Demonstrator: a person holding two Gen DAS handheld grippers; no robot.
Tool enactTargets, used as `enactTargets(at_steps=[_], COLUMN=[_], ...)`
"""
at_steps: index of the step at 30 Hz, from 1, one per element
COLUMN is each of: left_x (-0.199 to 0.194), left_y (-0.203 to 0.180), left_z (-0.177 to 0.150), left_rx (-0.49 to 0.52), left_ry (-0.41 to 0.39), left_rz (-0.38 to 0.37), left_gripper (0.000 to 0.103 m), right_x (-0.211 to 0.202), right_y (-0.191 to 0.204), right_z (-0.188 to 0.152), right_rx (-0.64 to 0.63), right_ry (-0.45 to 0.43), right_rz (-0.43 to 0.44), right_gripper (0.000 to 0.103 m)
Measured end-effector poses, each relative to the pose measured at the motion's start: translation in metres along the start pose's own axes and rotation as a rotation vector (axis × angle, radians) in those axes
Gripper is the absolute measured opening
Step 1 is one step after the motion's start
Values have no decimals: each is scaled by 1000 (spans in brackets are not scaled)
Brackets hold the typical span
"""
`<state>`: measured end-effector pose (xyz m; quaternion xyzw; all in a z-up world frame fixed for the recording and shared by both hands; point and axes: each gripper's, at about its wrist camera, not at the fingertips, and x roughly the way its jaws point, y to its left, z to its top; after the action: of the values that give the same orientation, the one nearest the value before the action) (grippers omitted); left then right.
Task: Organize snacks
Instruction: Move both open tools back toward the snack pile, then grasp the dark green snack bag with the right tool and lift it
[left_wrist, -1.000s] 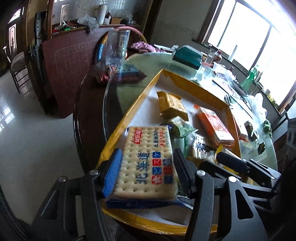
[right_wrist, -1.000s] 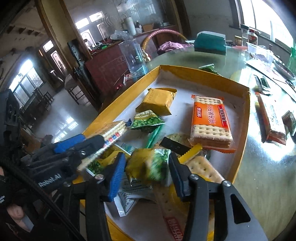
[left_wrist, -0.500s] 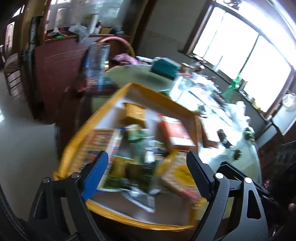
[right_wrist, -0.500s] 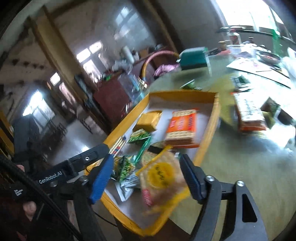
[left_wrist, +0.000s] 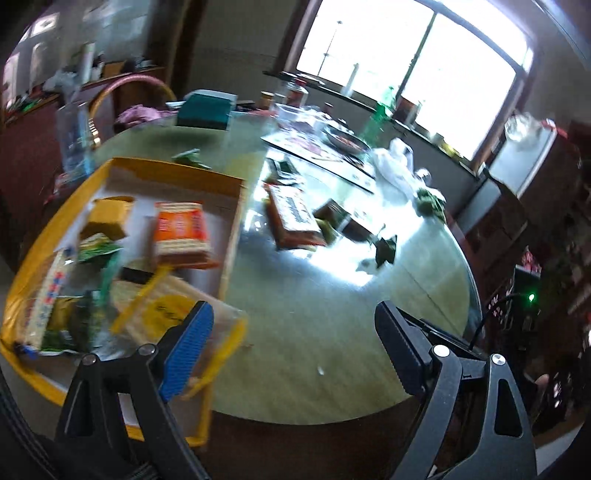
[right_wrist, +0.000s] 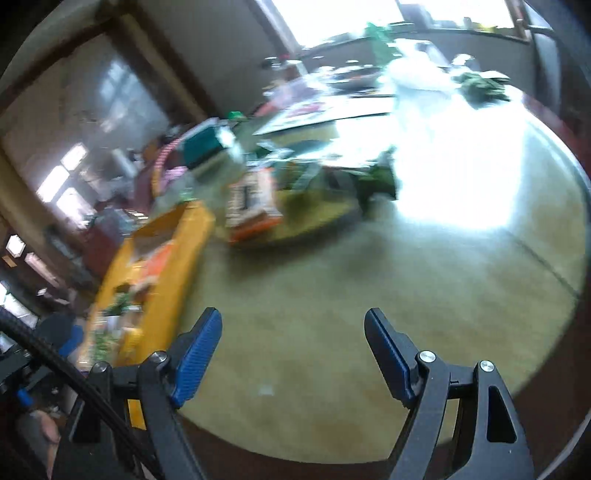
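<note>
left gripper (left_wrist: 293, 332) empty, right gripper (right_wrist: 293, 339) empty

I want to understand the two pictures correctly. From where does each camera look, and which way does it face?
Left wrist: on the left gripper, open, facing across the glass table, yellow tray at left.
Right wrist: on the right gripper, open, over bare table, blurred.
Shared: tray, table, red cracker pack.

Glossy glass tabletop (left_wrist: 317, 295); crinkly plastic snack wrappers (left_wrist: 181, 232); cardboard tray (left_wrist: 232, 236).
</note>
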<state>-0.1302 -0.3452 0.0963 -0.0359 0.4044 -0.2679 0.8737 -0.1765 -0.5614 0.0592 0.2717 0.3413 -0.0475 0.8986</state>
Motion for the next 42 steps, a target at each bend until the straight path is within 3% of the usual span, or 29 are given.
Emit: enactTargets(at_steps=[8, 23, 31, 42], left_x=[14, 13, 19, 27], left_y=[-22, -27, -27, -11], left_z=[-16, -15, -12, -8], left_rx=[58, 53, 46, 0], left_ry=[51, 54, 61, 62], left_rz=[50, 43, 51, 42], left_gripper=[89, 89, 89, 89], right_x=[-10, -27, -9, 27], right_y=[-14, -6, -9, -30], right_z=[-6, 4, 15, 55], right_rx=[-17, -65, -62, -47], right_ry=[-6, -66, -4, 43], right_rz=[-29, -28, 52, 12], right_gripper=[80, 80, 80, 80])
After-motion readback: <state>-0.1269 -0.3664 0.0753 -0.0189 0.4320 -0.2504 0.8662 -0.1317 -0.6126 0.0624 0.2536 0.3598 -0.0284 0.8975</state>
